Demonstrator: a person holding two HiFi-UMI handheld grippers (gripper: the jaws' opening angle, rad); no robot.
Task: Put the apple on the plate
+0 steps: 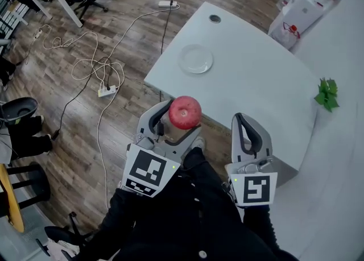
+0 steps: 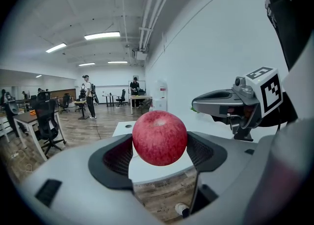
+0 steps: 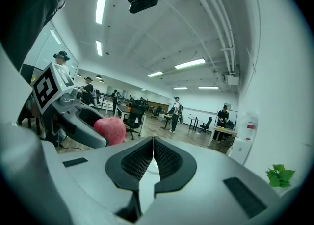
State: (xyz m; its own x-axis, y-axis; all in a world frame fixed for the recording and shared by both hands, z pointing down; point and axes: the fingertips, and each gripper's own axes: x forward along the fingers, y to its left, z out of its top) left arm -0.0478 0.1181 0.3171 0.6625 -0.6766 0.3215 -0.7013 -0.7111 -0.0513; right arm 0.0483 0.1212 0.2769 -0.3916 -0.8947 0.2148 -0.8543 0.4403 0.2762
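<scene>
Apple (image 1: 185, 112) placement turns on your left side, so start there: your left tool (image 1: 179, 122) is clamped on the red fruit, one dark pad pressed against each flank, and the left gripper view shows it seated squarely between them with most of its round body standing proud of the pads. It has no long axis to worry about, so its orientation will not matter when you set it down. For now you hold it in the air over the wooden floor, just short of the counter's (image 1: 256, 83) near edge, not above the top. The plate (image 1: 195, 59) lies ahead of the fruit and a shade to its right in the head view, near the counter's left edge, bare and apart from anything else on the surface. The move that follows, as I judge it, is a forward reach with a slight drift right, then a lowering onto the plate's middle before you let the pads part. Your left tool is plainly the nearer one to the plate. Further right, your right tool (image 1: 249, 135) hangs beside the counter's near side with its pads pressed together on nothing, touching neither fruit nor plate.
</scene>
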